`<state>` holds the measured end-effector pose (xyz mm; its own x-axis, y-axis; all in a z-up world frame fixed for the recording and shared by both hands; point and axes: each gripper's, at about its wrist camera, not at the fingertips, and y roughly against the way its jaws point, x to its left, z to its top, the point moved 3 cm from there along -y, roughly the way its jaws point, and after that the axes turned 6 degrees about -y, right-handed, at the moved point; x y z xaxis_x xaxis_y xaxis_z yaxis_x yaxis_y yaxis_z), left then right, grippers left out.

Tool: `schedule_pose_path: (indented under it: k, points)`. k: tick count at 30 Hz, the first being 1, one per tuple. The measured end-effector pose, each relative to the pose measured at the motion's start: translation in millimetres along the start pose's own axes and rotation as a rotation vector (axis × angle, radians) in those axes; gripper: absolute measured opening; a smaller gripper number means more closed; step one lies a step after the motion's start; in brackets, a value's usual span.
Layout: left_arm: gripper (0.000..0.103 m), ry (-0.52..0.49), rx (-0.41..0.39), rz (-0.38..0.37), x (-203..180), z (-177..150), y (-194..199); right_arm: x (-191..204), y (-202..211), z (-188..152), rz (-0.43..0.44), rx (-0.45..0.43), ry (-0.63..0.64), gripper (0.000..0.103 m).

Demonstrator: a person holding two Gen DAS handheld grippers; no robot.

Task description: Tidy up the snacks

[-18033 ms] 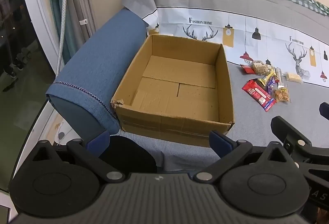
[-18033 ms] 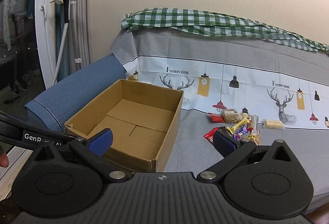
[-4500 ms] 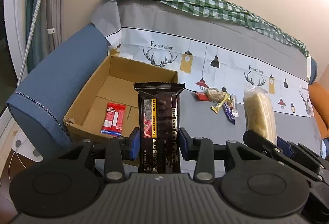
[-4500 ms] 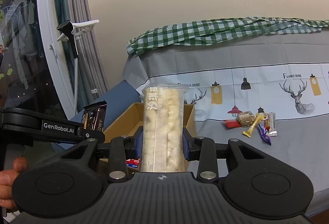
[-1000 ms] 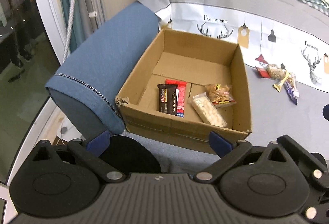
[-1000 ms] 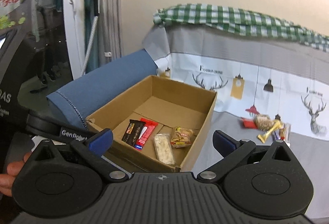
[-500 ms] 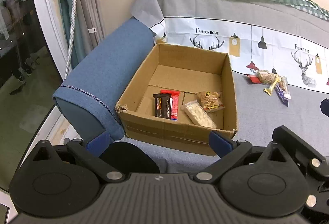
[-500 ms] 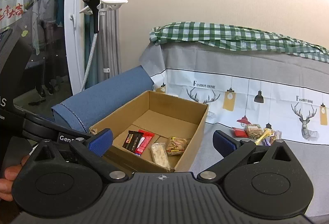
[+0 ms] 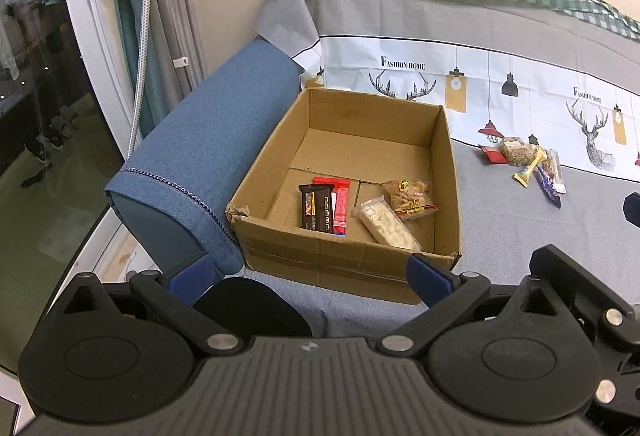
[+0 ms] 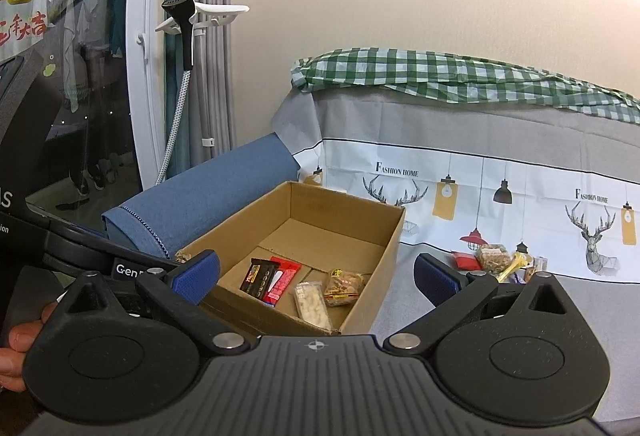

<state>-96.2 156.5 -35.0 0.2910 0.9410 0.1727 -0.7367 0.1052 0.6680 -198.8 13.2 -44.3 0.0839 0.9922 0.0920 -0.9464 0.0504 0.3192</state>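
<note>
Grippers first: my left gripper [image 9: 312,272] and right gripper [image 10: 316,276] both gape wide, holding nothing. Beyond them the cardboard box [image 9: 344,268] holds four snacks [image 9: 316,211]; far right, loose snacks [image 9: 528,163] lie on the grey cover [image 9: 520,228].

A grey-covered sofa seat [image 9: 500,220] fills the frame's right, carrying a cardboard box [image 9: 352,268] at centre and a loose snack pile [image 9: 524,159] at right.
</note>
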Motion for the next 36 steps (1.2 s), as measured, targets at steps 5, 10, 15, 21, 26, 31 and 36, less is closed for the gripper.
schedule_pose_path:
  k: [5, 10, 15, 21, 26, 31, 36]
  points:
    - [0.103, 0.001, 0.009, -0.003, 1.8, 0.0, -2.9, 1.5, 0.1, -2.0, -0.001, 0.003, 0.0, 0.102]
    - [0.103, 0.002, 0.016, -0.002, 2.6, 1.2, -6.2, 2.6, -2.2, -4.2, 0.001, 0.013, 0.0, 0.102]
    - [0.103, -0.001, 0.027, -0.001, 2.3, 1.7, -9.9, 3.9, -6.0, -5.2, 0.001, 0.023, -0.003, 0.102]
    - [0.103, -0.006, 0.041, 0.002, 0.8, 2.7, -15.7, 2.1, -11.2, -5.4, 0.004, 0.041, -0.01, 0.102]
    - [0.103, -0.022, 0.061, 0.006, -3.9, 3.6, -23.2, 0.3, -17.3, -7.6, 0.005, 0.06, -0.024, 0.102]
    - [0.103, -0.075, 0.069, 0.016, -17.7, 10.9, -33.1, -11.3, -26.5, -10.2, 0.001, 0.077, -0.057, 0.102]
    - [0.103, -0.139, 0.076, 0.011, -43.1, 31.2, -50.5, -37.2, -37.8, -15.2, -0.029, 0.089, -0.114, 0.102]
